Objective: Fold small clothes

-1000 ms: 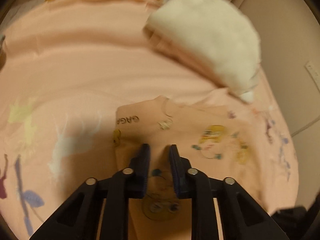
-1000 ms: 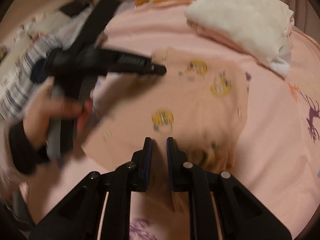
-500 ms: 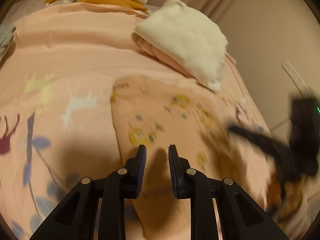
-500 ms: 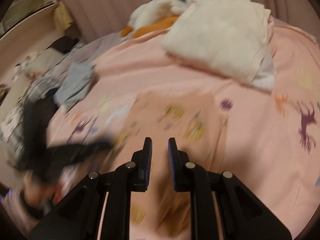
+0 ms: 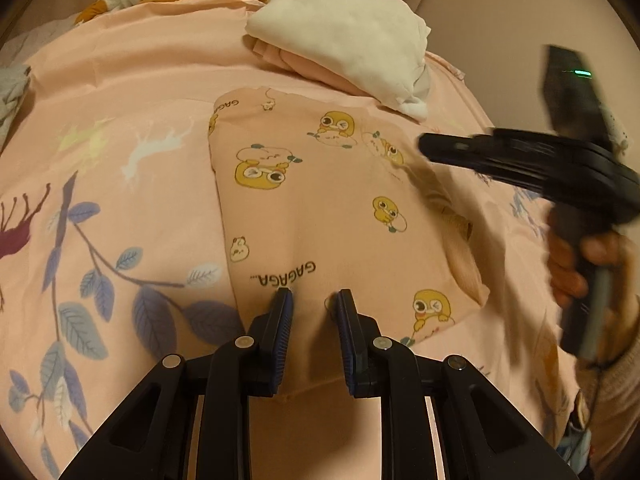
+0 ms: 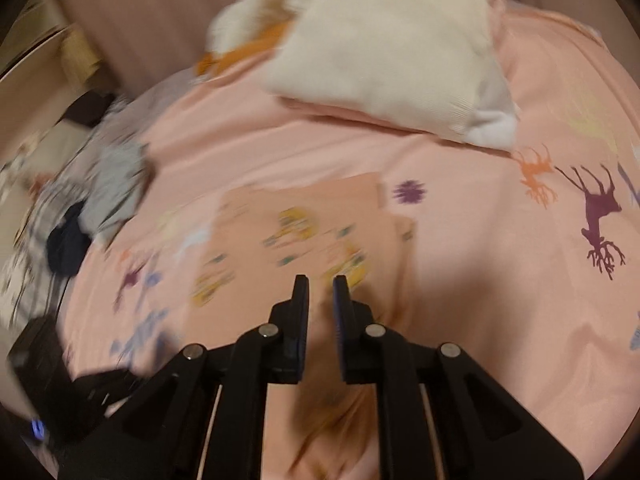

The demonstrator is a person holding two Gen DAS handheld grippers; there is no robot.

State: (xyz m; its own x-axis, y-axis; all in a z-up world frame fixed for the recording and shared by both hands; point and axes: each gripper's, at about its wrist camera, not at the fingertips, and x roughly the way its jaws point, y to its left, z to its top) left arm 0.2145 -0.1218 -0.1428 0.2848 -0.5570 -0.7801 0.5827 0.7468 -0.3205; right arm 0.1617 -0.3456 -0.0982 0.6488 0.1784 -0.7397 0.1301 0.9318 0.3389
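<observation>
Garment (image 5: 320, 208) now lies folded narrower, with both grippers drawn back.

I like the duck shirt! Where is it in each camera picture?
Left wrist view: the duck shirt lies flat in the middle, above the left gripper.
Right wrist view: it is blurred, at centre just left of middle, above the right gripper.
Shared landmark: the folded white cloth beyond the shirt.
</observation>
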